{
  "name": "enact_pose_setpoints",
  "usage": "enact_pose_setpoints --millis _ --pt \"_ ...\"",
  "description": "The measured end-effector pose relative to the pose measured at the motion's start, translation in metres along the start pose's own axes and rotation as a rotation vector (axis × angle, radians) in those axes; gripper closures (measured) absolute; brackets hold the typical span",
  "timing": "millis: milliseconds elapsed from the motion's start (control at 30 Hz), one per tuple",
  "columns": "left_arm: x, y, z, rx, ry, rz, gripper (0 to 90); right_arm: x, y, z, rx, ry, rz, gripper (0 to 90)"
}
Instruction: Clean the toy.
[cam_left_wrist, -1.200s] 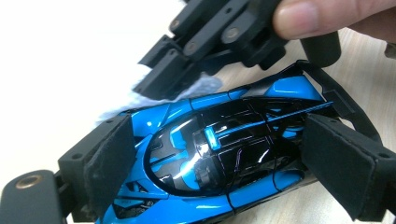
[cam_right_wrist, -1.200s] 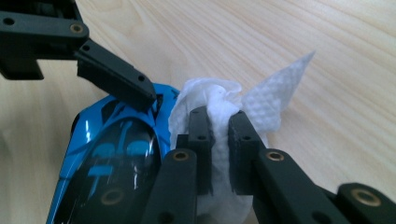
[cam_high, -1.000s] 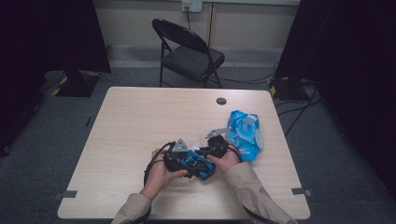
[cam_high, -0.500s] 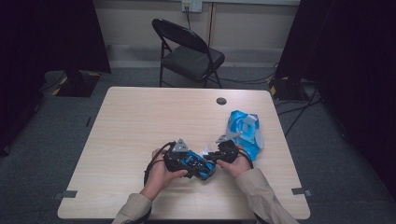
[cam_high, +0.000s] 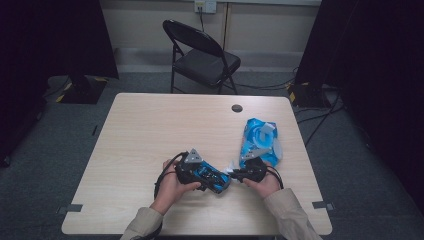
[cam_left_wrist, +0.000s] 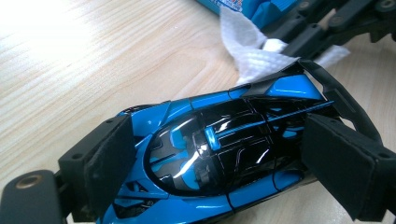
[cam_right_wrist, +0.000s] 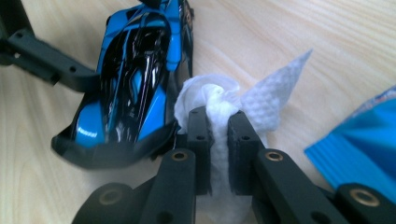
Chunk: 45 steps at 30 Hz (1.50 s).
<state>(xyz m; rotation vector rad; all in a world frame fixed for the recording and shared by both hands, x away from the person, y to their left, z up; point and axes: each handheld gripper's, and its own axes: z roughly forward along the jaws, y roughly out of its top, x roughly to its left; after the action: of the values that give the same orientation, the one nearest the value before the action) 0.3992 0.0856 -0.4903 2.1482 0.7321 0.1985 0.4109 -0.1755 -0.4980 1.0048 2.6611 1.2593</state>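
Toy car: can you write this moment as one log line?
left gripper: grips toy car | right gripper: pinches white wipe beside car | wipes pack: on table

Black folding chair (cam_high: 202, 56), grey carpet (cam_high: 65, 130)

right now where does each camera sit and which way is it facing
High view: above the person's side, looking forward and down on the table; both forearms, left gripper and right gripper show.
Left gripper view: rides the left gripper, looks along its jaws clamping the toy car.
Right gripper view: rides the right gripper, looks along jaws pinching the wipe.
Both gripper views share car and wipe.
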Motion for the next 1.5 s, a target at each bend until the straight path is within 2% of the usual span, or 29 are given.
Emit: enact_pose_setpoints --millis 200,400,500,667,1000,1300,1500 --pt "0.000 0.000 0.000 0.000 0.001 0.000 10.0 0.006 -0.001 -0.014 0.023 -0.032 -0.027 82.3" --pt "0.000 0.000 0.000 0.001 0.000 0.001 10.0 0.008 0.010 -0.033 -0.031 -0.041 -0.027 82.2" --pt "0.000 0.000 0.000 0.004 0.002 0.005 10.0 0.006 0.017 -0.033 -0.060 -0.052 -0.026 82.2" --pt "0.000 0.000 0.000 -0.003 0.001 0.000 10.0 0.005 0.039 -0.020 -0.103 -0.064 -0.020 82.1" --pt "-0.001 -0.001 0.000 -0.008 0.000 -0.001 10.0 0.002 0.077 0.021 -0.105 -0.080 -0.034 82.0" --pt "-0.001 -0.001 0.000 -0.007 0.000 -0.001 10.0 0.001 0.090 0.048 -0.081 -0.079 -0.045 81.7" --pt "-0.001 -0.001 0.000 -0.008 -0.001 -0.002 10.0 0.002 0.090 0.063 -0.057 -0.072 -0.036 81.7"
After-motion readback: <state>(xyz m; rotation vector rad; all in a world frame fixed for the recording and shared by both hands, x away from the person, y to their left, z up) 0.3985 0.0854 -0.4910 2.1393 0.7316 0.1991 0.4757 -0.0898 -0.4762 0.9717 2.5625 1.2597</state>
